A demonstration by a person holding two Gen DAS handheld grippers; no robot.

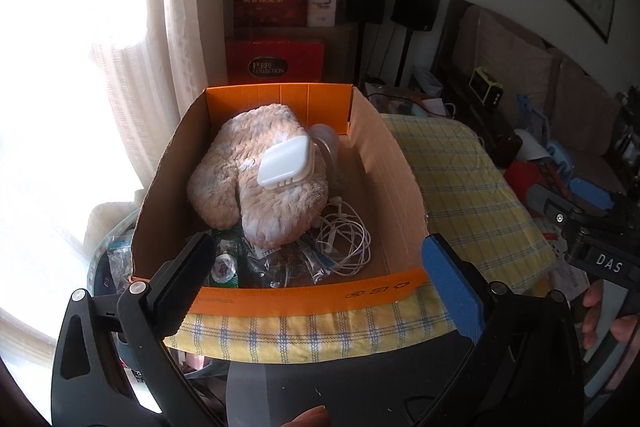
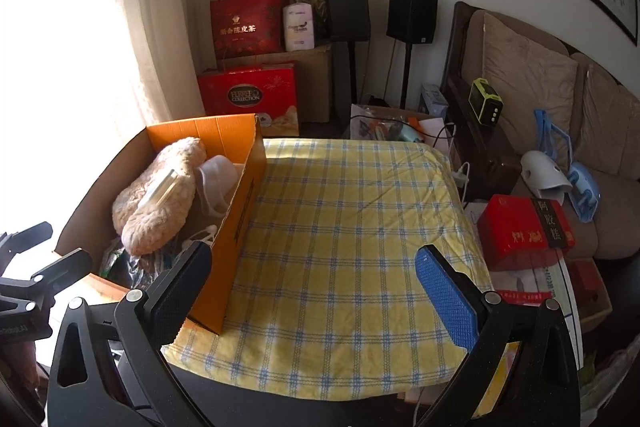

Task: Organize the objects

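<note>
Checked cloth: yellow and blue, spread flat over the table; bare across its whole right part, free room out to the right and near edges.
Cardboard box: open-topped, orange inside the end walls, set on the left part of the cloth; near wall just ahead of the left claw, right wall bordering the bare cloth.
Plush slipper: fluffy, beige and cream, lying in the box's middle, toe toward the far wall.
White plastic case: rounded, closed, resting on top of the slipper.
White earphone cable: loosely coiled on the box floor, right of the slipper.
Clear packets: crumpled against the near wall, under the slipper's heel.
Left gripper: spread wide, empty, above the near wall.
Right gripper: spread wide, empty, over bare cloth beside the box's right wall.
</note>
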